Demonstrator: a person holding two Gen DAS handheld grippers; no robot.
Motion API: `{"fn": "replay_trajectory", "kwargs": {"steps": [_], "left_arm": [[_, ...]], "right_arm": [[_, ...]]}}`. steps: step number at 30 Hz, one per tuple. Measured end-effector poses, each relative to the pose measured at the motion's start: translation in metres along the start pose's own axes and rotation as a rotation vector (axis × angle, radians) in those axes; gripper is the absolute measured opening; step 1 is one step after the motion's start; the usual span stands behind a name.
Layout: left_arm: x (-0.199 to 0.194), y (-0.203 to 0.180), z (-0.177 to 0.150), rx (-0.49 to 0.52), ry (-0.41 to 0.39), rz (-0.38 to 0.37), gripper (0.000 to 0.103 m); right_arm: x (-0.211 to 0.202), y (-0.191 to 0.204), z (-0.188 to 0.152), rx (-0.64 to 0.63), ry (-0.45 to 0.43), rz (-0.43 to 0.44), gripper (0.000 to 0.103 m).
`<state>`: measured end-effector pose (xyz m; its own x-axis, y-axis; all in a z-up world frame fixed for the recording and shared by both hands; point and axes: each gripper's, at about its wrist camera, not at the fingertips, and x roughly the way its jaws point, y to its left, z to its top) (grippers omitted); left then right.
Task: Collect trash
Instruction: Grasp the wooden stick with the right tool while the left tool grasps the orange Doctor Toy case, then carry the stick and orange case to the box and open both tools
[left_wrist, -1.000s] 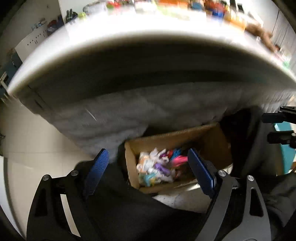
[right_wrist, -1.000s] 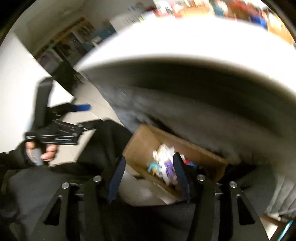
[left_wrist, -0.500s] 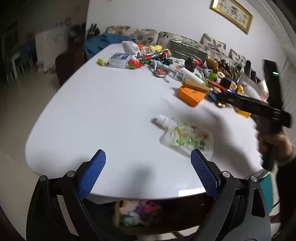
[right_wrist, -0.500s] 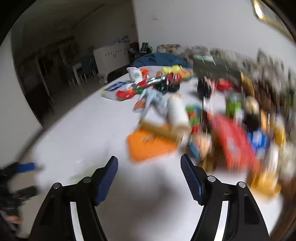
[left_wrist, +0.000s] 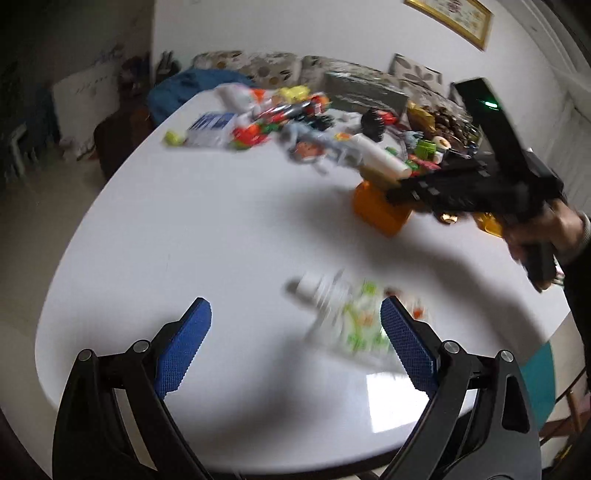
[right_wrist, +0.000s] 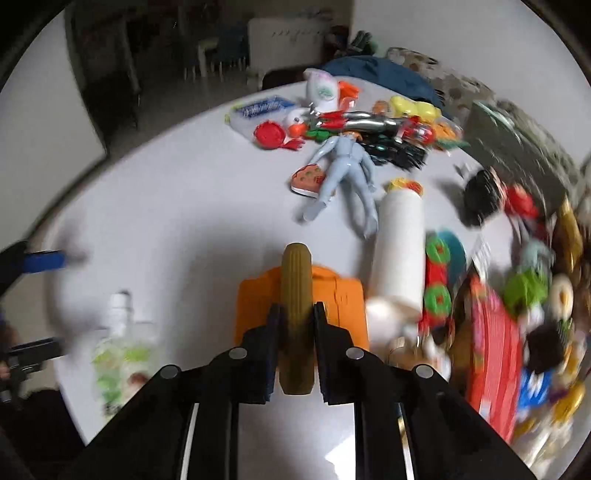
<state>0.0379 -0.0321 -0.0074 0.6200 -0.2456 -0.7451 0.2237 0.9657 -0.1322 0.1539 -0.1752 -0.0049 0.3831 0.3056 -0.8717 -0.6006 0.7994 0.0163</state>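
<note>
My right gripper (right_wrist: 297, 325) is shut on an olive, ribbed stick-like piece (right_wrist: 296, 280) that lies over an orange box (right_wrist: 258, 295) on the white table (right_wrist: 166, 206). My left gripper (left_wrist: 295, 332) hangs wide open above the table's near end, with nothing between its blue pads (left_wrist: 183, 347). A clear spouted pouch with green print (left_wrist: 347, 314) lies flat just ahead, close to its right finger. The same pouch (right_wrist: 122, 350) appears blurred at the lower left of the right wrist view. In the left wrist view, a hand (left_wrist: 546, 236) holds the black right gripper over the orange box (left_wrist: 380, 212).
Toys and wrappers crowd the table's far and right parts: a pale blue figure (right_wrist: 343, 173), a white cylinder (right_wrist: 400, 240), a red pack (right_wrist: 491, 347), a blue-and-white packet (left_wrist: 212, 127). Cushions (left_wrist: 258, 68) and a wall stand behind; the floor (left_wrist: 44, 206) lies left.
Both views rose from the cardboard box of trash under the table to above the tabletop. The right jaws, open half a second ago, have shut on the olive stick. The left gripper moved nearer the pouch.
</note>
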Motion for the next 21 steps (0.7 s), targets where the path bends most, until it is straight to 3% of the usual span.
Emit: {"fn": "replay_trajectory", "kwargs": {"steps": [2,4,8,12,15,16,17,19,21], "left_arm": [[0.013,-0.014,0.018,0.073,-0.003,0.014,0.091],[0.028,-0.034,0.035,0.181,0.012,-0.024,0.091],[0.075,-0.079,0.065,0.421,0.056,-0.037,0.091],[0.118,-0.090,0.089,0.471,0.127,-0.053,0.091],[0.142,-0.097,0.090,0.502,0.186,-0.059,0.092],[0.143,-0.097,0.090,0.500,0.170,-0.066,0.085],[0.142,-0.098,0.091,0.492,0.167,-0.079,0.072],[0.136,-0.099,0.093,0.462,0.163,-0.056,0.072],[0.110,-0.098,0.091,0.447,0.099,-0.045,0.072]], "right_arm": [[-0.029,-0.013,-0.021,0.109,-0.074,0.058,0.018],[-0.062,-0.027,-0.055,0.226,-0.159,0.113,0.018],[-0.100,-0.040,-0.118,0.387,-0.225,0.122,0.018],[-0.117,-0.038,-0.173,0.487,-0.247,0.122,0.018],[-0.117,-0.034,-0.194,0.530,-0.257,0.143,0.018],[-0.117,-0.033,-0.199,0.534,-0.262,0.140,0.018],[-0.115,-0.029,-0.200,0.539,-0.267,0.140,0.018],[-0.109,-0.025,-0.200,0.553,-0.283,0.158,0.018],[-0.108,-0.018,-0.201,0.556,-0.293,0.190,0.018]]}}
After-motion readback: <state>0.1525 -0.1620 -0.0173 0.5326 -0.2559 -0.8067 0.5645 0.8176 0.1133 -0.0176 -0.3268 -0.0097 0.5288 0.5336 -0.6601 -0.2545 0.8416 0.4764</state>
